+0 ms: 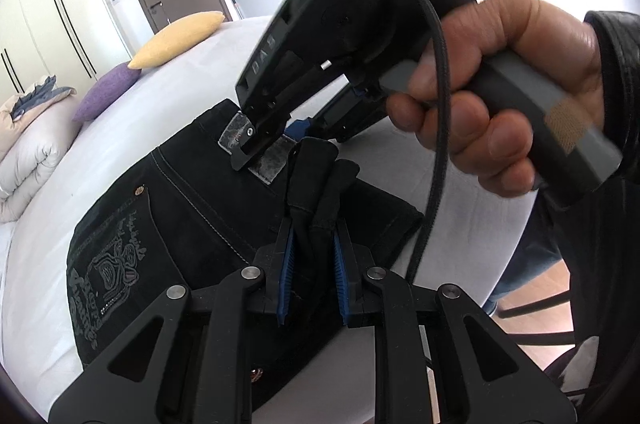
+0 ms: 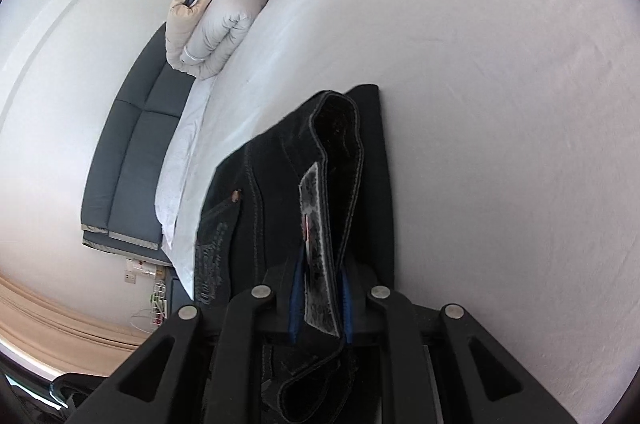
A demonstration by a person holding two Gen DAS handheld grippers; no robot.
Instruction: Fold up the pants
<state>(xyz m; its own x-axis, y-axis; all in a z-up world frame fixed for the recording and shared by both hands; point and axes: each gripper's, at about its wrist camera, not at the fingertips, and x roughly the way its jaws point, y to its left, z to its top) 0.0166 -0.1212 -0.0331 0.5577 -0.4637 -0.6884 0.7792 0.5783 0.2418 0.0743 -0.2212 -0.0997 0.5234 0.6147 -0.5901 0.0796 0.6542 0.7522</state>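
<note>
White bed (image 1: 168, 112), pants (image 1: 192, 208) in both hand-held grippers

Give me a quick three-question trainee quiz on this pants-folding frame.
1. True or false: the left gripper is shut on a bunched fold of the black pants.
2. What is the right gripper clamped on? A) the yellow pillow B) the waistband with the grey patch C) nothing
3. What colour is the pillow lying next to the yellow pillow on the bed?

Key
1. True: black fabric sits pressed between its blue pads.
2. B: the grey patch on the waistband runs between the pads; the left wrist view shows the same grip.
3. Purple.
</note>
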